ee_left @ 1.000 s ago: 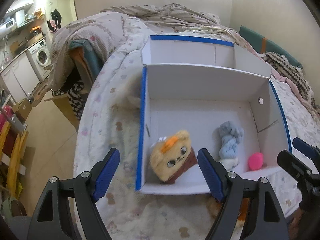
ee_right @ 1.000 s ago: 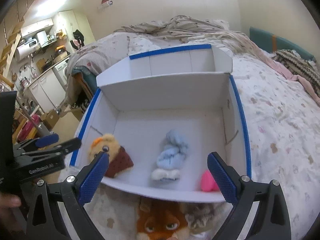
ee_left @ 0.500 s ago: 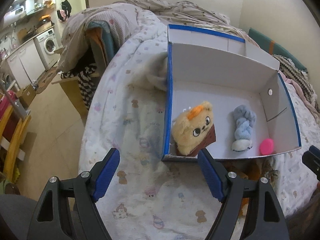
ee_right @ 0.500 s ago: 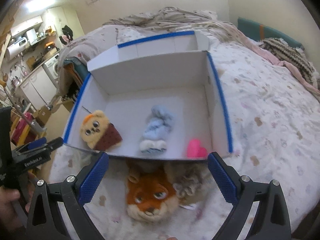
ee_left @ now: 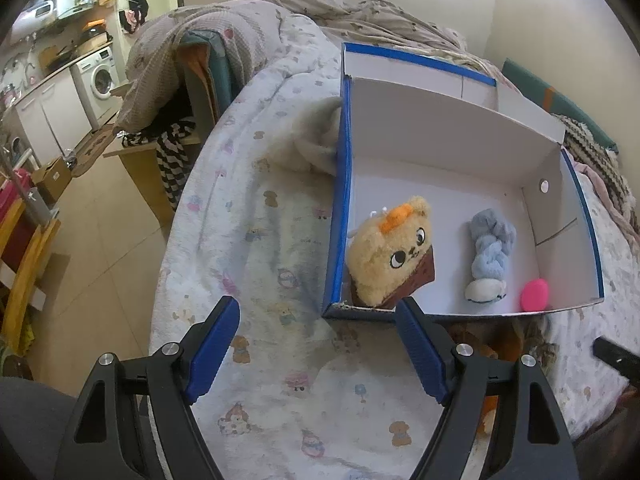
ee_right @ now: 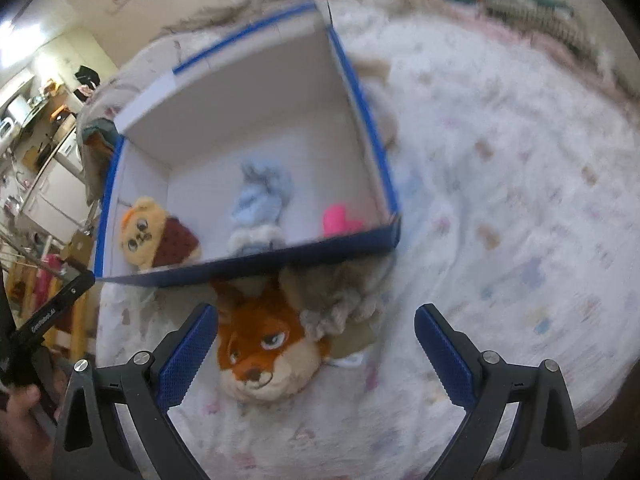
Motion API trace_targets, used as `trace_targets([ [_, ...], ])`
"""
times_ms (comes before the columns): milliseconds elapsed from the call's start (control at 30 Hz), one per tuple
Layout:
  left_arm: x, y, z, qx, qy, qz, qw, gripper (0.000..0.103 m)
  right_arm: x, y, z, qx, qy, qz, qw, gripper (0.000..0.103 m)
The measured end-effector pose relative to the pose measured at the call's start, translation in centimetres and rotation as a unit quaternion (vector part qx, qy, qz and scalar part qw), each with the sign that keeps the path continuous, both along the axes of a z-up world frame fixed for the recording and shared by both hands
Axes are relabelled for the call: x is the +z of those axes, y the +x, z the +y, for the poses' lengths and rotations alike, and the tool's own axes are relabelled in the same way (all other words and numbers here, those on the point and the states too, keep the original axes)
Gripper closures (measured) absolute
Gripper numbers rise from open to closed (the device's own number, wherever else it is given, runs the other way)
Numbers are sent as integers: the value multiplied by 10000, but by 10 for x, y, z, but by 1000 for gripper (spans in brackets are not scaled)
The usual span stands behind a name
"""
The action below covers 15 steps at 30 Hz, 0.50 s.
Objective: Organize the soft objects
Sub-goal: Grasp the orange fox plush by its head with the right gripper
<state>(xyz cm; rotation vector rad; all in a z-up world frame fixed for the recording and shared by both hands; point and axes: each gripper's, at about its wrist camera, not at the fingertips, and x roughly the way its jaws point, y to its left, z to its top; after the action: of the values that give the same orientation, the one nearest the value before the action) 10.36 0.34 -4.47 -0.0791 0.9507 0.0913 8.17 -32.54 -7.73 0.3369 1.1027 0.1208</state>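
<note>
Right gripper (ee_right: 316,354) gapes empty over fox plush (ee_right: 264,344) lying outside box (ee_right: 248,264) (likely next pick); left gripper (ee_left: 316,350) open, idle over bedspread (ee_left: 280,248)

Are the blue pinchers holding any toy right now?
No, neither holds anything. The left gripper is open over the bedspread; the right gripper is open above the fox plush, not touching it.
</note>
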Motion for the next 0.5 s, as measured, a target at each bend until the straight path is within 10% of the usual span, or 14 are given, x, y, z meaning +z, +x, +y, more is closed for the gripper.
trace_targets([
  [267,-6,4,3,79,-107,150,9998,25,-43,19,29,520,904,1003,9895,0],
  [500,-8,2,1,3,-62,185,9998,25,-58,24,96,1532,-250,1176,9809,7],
])
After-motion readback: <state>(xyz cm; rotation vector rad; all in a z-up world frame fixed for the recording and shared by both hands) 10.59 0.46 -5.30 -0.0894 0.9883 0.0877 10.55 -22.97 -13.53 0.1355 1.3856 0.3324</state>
